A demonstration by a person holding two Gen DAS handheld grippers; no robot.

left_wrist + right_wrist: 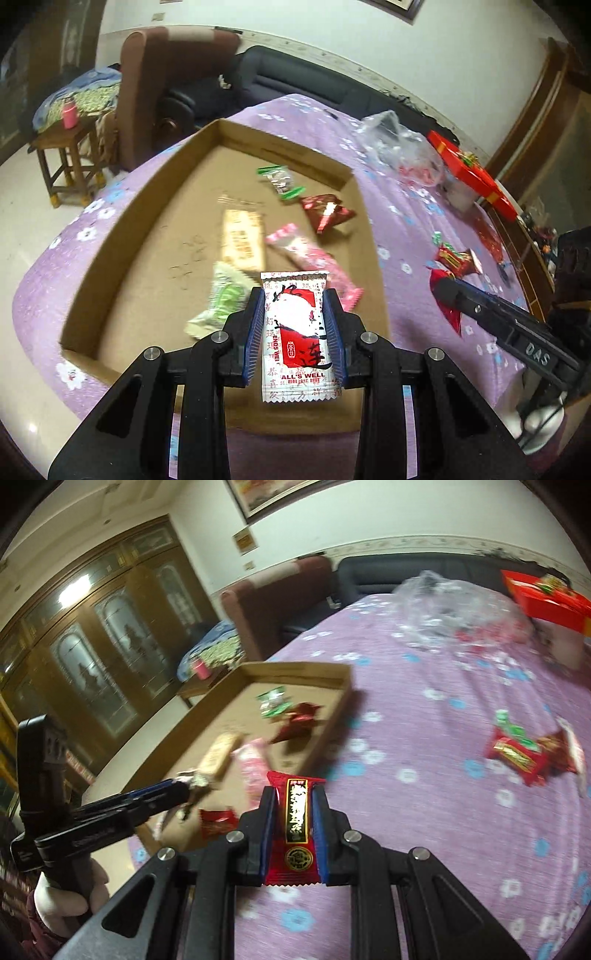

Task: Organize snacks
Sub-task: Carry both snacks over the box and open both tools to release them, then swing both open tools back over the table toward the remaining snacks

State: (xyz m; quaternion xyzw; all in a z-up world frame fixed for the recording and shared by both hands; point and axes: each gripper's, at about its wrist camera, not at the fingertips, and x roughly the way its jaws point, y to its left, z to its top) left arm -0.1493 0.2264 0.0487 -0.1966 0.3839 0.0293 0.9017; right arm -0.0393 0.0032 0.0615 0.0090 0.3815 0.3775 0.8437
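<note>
My left gripper is shut on a white and red snack packet and holds it above the near part of a shallow cardboard tray. The tray holds several snacks: a green-ended one, a dark red one, a tan bar, a pink one and a pale green one. My right gripper is shut on a red snack packet with a black and gold label, above the purple cloth just right of the tray. The left gripper also shows in the right wrist view.
Loose red snacks lie on the purple flowered cloth to the right. A clear plastic bag and a red box sit at the far side. A sofa, an armchair and a wooden stool stand beyond the table.
</note>
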